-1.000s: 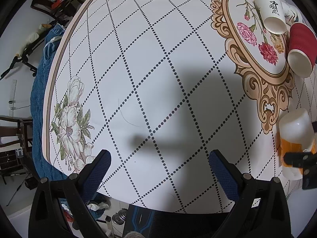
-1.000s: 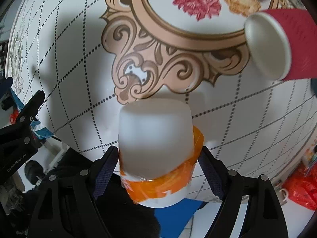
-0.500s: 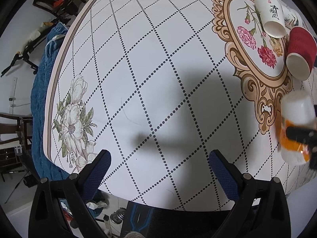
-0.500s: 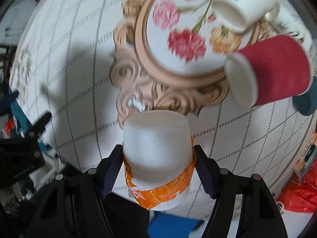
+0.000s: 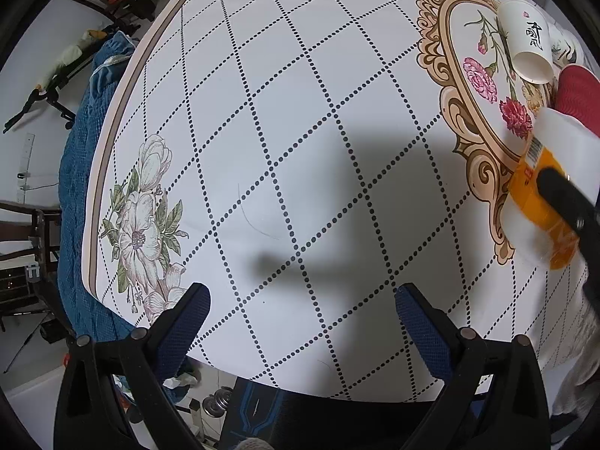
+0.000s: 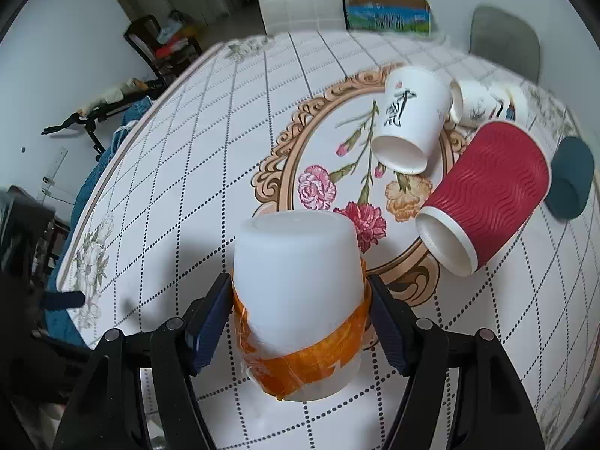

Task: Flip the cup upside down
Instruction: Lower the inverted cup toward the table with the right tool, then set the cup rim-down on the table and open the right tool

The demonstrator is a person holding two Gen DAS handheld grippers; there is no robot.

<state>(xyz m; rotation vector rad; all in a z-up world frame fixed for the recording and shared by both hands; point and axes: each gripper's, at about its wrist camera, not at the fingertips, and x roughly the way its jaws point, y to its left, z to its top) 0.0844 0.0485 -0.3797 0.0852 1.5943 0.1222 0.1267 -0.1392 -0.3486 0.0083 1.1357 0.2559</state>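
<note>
My right gripper (image 6: 298, 322) is shut on a white plastic cup with an orange band (image 6: 298, 296), its closed base up and its mouth down by the table. The same cup (image 5: 543, 183) shows at the right edge of the left wrist view, with a black finger across it. My left gripper (image 5: 302, 322) is open and empty above the near table edge, well left of the cup.
A red ribbed cup (image 6: 487, 198), a white cup with black script (image 6: 408, 127) and another white cup (image 6: 480, 105) lie on their sides on the floral tablecloth (image 6: 225, 150). A dark teal object (image 6: 570, 176) lies at far right. Chairs stand beyond the table.
My right gripper has tilted from looking down at the table to looking across it, turning the held cup base-up. The left gripper has stayed in place.
</note>
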